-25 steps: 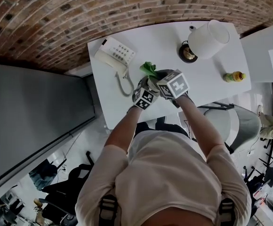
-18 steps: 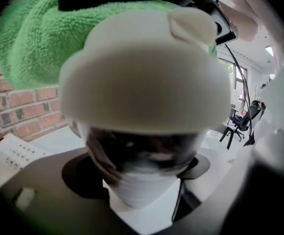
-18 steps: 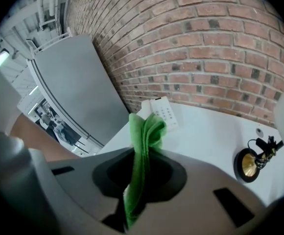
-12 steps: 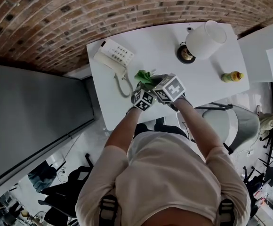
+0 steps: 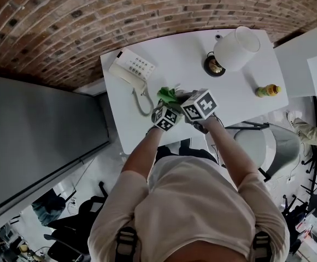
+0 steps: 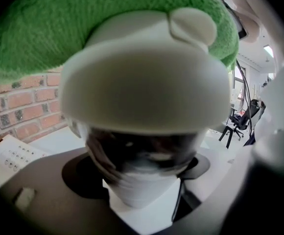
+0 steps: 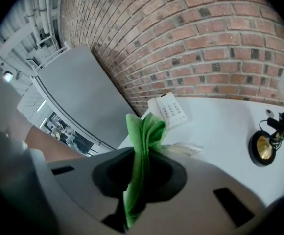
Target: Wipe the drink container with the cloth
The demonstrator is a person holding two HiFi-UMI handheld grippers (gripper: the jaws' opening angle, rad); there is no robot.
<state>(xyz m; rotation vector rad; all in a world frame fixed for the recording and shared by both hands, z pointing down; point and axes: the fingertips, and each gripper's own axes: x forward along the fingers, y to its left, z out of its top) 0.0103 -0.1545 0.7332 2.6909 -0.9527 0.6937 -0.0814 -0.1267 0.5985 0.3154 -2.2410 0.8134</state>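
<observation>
A white table [image 5: 186, 53] is set against a brick wall [image 5: 93, 15], with a telephone [image 5: 130, 69], a white-shaded lamp [image 5: 236, 48] and a small bottle [image 5: 269, 90] spread along it. Both grippers are held close together above the table's near edge. The drink container [image 6: 142, 97] is clamped between the jaws of the left gripper [image 5: 165, 112], which are closed against its lower body. It is seen as a cup with a broad white lid bearing a raised tab, a dark glossy band beneath the lid and a white body that tapers below. In the left gripper view its long axis runs up and down, the lid end toward the top and the narrow end down between the jaws; in the head view it is mostly hidden by the grippers. A green cloth [image 6: 59, 28] is draped over the lid and touches it. The cloth is bunched into upright folds and pinched between the jaws of the right gripper [image 5: 190, 101], which are pressed together on it
</observation>
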